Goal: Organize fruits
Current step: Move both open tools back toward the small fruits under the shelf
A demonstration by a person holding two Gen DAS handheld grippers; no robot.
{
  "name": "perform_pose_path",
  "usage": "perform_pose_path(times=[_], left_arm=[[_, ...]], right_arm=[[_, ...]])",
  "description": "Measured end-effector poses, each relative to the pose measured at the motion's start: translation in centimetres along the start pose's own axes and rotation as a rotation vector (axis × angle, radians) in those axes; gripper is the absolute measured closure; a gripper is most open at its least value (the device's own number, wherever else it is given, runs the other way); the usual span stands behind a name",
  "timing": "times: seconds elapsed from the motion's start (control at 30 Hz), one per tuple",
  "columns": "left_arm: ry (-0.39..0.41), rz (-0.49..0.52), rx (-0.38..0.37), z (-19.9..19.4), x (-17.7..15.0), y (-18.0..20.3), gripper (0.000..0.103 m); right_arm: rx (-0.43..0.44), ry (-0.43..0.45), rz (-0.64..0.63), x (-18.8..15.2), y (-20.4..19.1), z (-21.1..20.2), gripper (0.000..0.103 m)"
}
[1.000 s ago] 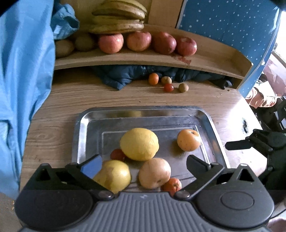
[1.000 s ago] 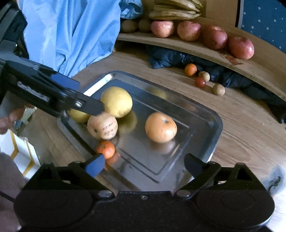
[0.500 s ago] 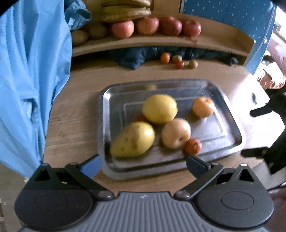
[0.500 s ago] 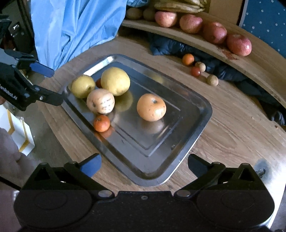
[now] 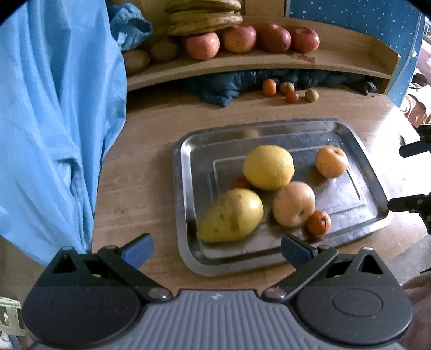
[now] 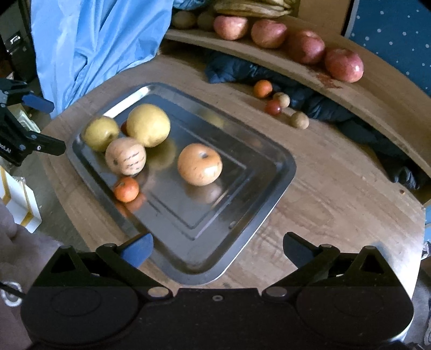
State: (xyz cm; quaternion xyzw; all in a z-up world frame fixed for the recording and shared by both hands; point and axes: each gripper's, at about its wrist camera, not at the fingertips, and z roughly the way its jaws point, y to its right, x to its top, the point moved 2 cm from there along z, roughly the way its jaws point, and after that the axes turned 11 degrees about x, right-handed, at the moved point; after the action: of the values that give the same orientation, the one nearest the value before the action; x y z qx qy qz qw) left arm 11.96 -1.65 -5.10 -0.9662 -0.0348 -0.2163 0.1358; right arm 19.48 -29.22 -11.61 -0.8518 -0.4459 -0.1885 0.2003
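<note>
A steel tray lies on the round wooden table. On it are a yellow pear, a big yellow citrus, a pale apple, an orange fruit, a small tangerine and a small red fruit. My left gripper is open and empty above the tray's near edge. My right gripper is open and empty above the tray's corner.
A curved wooden shelf at the back holds red apples, bananas and brown fruits. Several small fruits lie by a dark cloth. A blue cloth hangs at the left.
Both grippers have pulled back and up from the tray, open and empty. The pear that sat between my left fingers now lies on the tray.
</note>
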Motion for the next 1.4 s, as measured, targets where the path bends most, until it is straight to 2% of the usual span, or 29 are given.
perform_pose_path(times=[0.23, 0.5, 0.7, 0.93, 1.13, 1.4], left_arm=[[0.02, 0.034, -0.018, 0.5, 2.5, 0.3, 0.0], [0.042, 0.071, -0.064, 3.2, 6.2, 1.3, 0.0], [0.07, 0.052, -0.097, 5.0, 9.2, 1.8, 0.0], [0.096, 0.008, -0.169, 6.2, 12.4, 2.8, 0.0], [0.091, -0.017, -0.192, 7.5, 14.5, 4.0, 0.0], [0.061, 0.011, -0.213, 10.3, 16.5, 6.6, 0.0]], right_arm=[[-0.015, 0.006, 0.026, 1.0, 0.8, 0.0, 0.001], [-0.065, 0.013, 0.071, 2.4, 1.8, 0.5, 0.001], [-0.101, 0.033, 0.099, 3.7, 2.6, 0.5, 0.001], [-0.162, 0.063, 0.118, 5.4, 3.5, 0.8, 0.001], [-0.189, 0.093, 0.146, 6.8, 4.4, 1.3, 0.001], [-0.194, 0.106, 0.179, 8.0, 5.3, 2.4, 0.001]])
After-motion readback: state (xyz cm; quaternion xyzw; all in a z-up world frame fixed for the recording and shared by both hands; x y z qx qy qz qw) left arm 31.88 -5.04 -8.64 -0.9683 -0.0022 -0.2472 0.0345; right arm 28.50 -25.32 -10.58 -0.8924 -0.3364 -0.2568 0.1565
